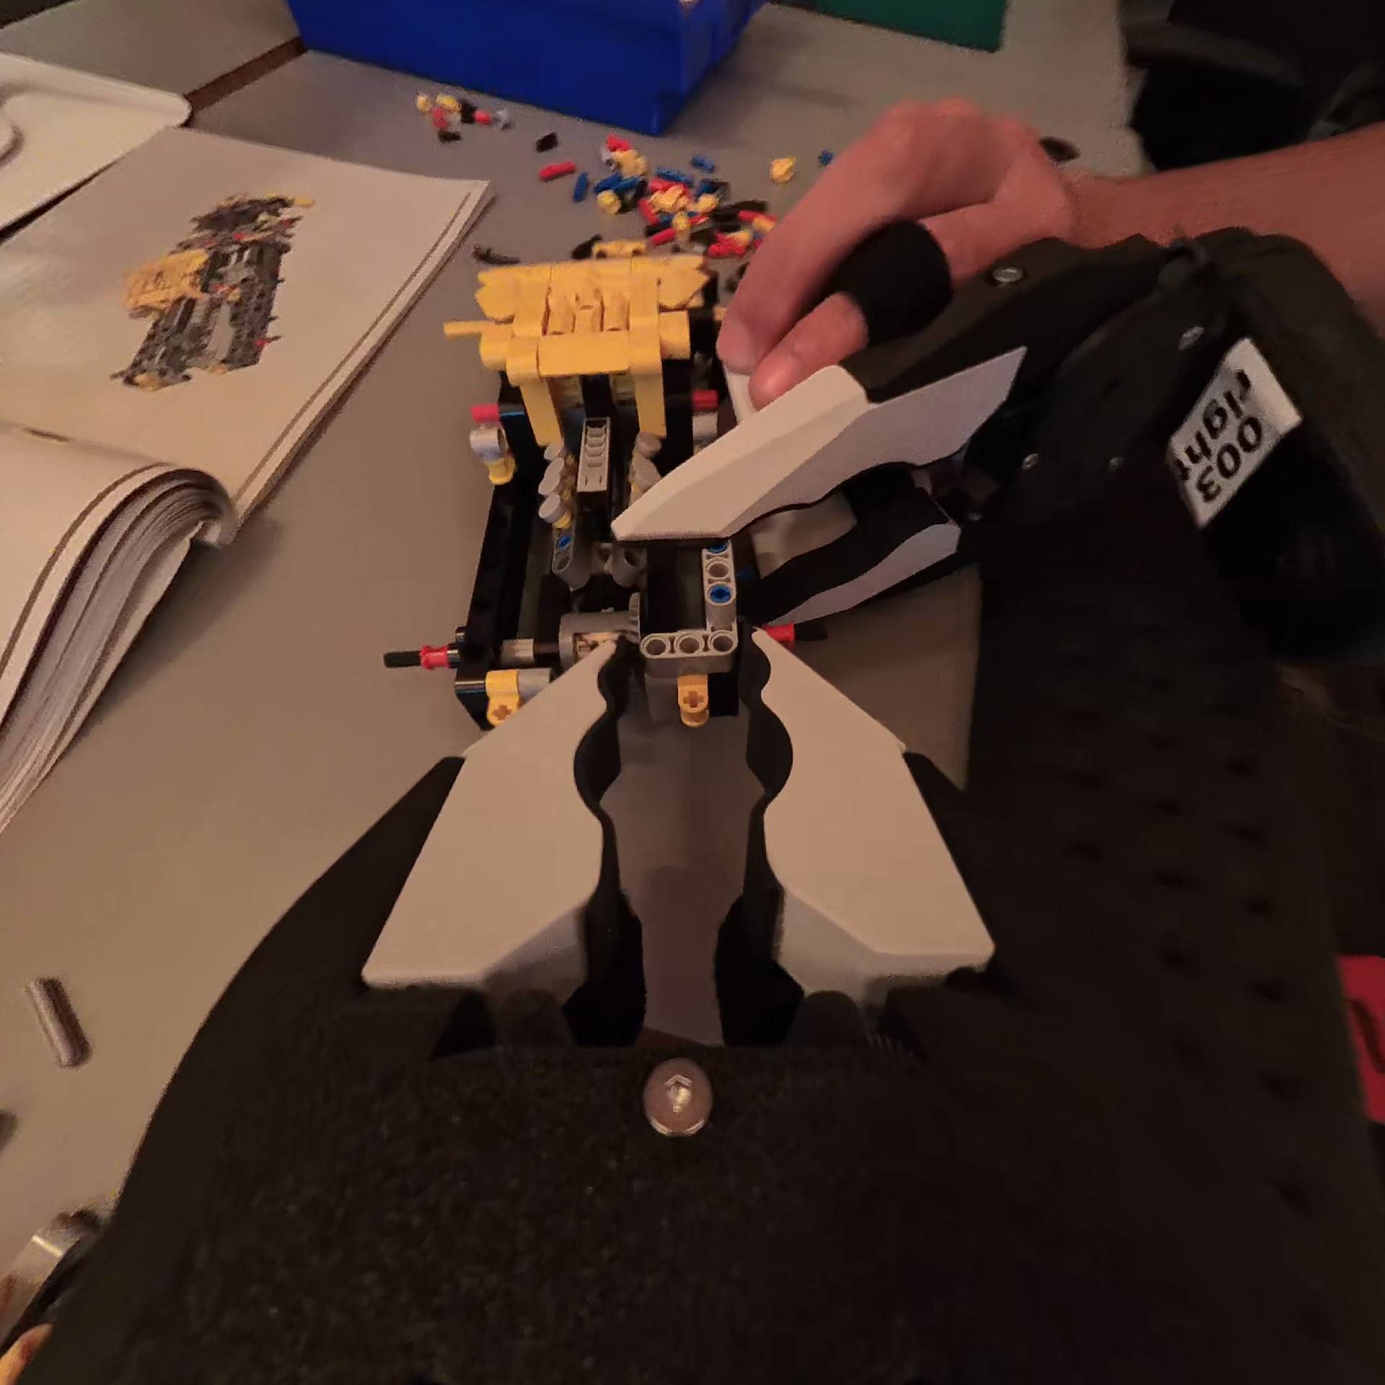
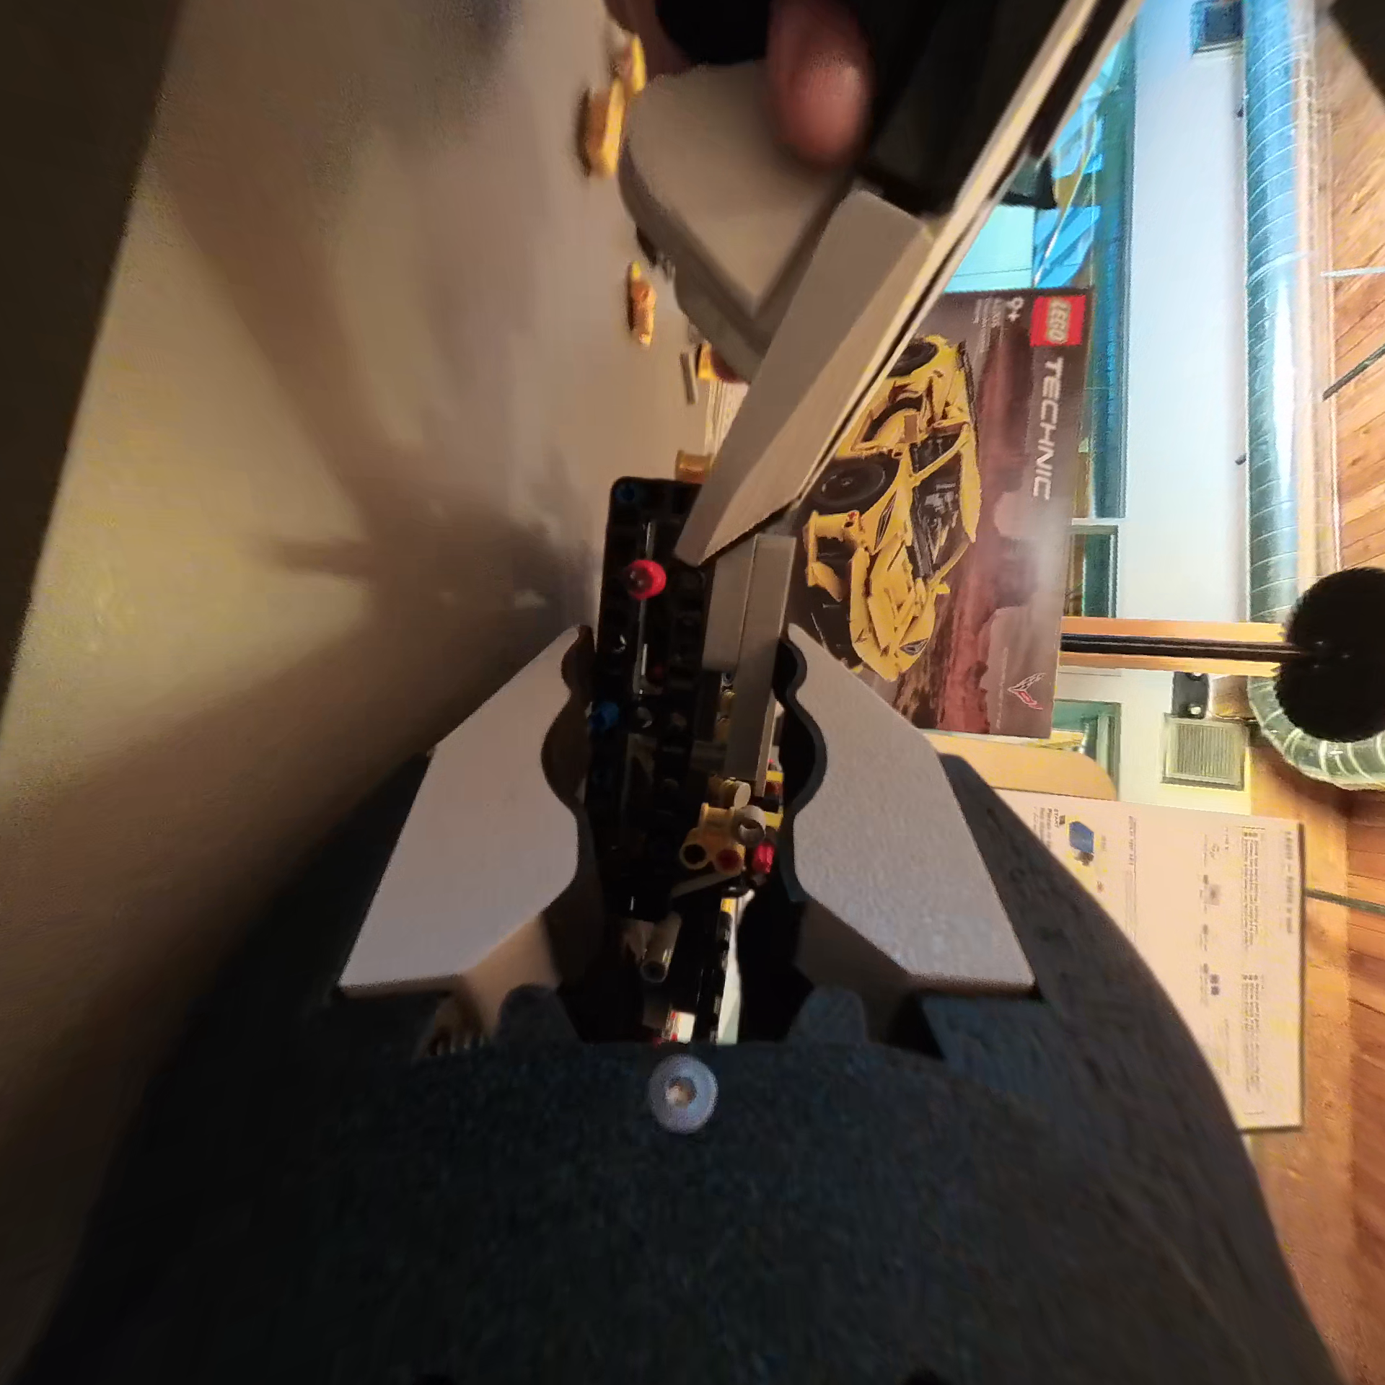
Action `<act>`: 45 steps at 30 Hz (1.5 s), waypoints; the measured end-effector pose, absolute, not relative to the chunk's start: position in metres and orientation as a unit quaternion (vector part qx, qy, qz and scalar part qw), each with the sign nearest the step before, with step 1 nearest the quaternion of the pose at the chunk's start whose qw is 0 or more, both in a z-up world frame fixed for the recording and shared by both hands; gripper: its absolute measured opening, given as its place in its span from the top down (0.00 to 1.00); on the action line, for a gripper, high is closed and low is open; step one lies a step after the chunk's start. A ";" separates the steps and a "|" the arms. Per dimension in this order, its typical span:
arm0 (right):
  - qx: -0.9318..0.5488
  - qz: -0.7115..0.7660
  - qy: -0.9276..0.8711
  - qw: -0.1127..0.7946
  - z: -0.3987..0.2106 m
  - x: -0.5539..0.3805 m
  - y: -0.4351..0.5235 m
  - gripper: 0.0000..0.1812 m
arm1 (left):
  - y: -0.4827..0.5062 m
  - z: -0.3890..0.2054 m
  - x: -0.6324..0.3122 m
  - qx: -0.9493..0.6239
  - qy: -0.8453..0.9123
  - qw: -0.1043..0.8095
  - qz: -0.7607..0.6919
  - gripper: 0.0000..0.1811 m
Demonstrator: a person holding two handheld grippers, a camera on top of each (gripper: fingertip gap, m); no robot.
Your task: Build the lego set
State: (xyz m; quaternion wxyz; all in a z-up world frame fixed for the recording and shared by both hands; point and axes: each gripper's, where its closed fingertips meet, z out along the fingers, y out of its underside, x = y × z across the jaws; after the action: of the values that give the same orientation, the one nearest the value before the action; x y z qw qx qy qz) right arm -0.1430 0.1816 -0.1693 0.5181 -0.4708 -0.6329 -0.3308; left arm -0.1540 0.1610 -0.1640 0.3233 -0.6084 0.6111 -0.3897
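1. The tabletop (image 1: 247,712) is grey and plain. The half-built car (image 1: 592,480) sits in the middle of it, black with a yellow end.
2. Behind the car lies a heap of loose pieces (image 1: 674,195), yellow, red, blue and black.
3. Farther back than the heap is a blue bin (image 1: 524,52). I cannot see inside it.
4. Left of the car lies an open booklet (image 1: 225,300) with a drawing of the car.
5. Past the car stands the set's box (image 2: 974,524) with a yellow car on it. Beyond that are a brick wall (image 2: 1356,300) and a shiny pipe (image 2: 1270,300).
6. The left tongs (image 1: 678,652) are open, with their tips at the near end of the car, around a grey beam (image 1: 689,644).
7. The right tongs (image 2: 682,652) are closed on the car's side, with the black frame between the fingers.
8. A hand (image 1: 884,240) holds the right tongs.
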 end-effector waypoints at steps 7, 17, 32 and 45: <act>-0.520 -0.314 -0.621 0.496 -0.179 -0.126 0.178 0.74 | 0.166 -0.176 -0.142 -0.617 0.627 0.342 -0.331 0.85; -0.690 -0.119 -0.407 0.586 -0.136 -0.111 0.158 0.93 | 0.164 -0.186 -0.132 -0.628 0.635 0.331 -0.305 0.85; -0.755 0.016 -0.402 0.518 -0.163 -0.125 0.160 1.00 | 0.165 -0.190 -0.126 -0.627 0.627 0.346 -0.305 0.85; -0.738 -0.035 -0.429 0.520 -0.170 -0.130 0.163 1.00 | 0.164 -0.193 -0.126 -0.620 0.641 0.349 -0.287 0.85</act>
State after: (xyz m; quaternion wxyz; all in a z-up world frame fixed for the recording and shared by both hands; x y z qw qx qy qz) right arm -0.1301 0.1628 -0.1695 0.5200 -0.7378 -0.4290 -0.0351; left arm -0.1262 0.1642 -0.1925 0.3490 -0.6202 0.6410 -0.2875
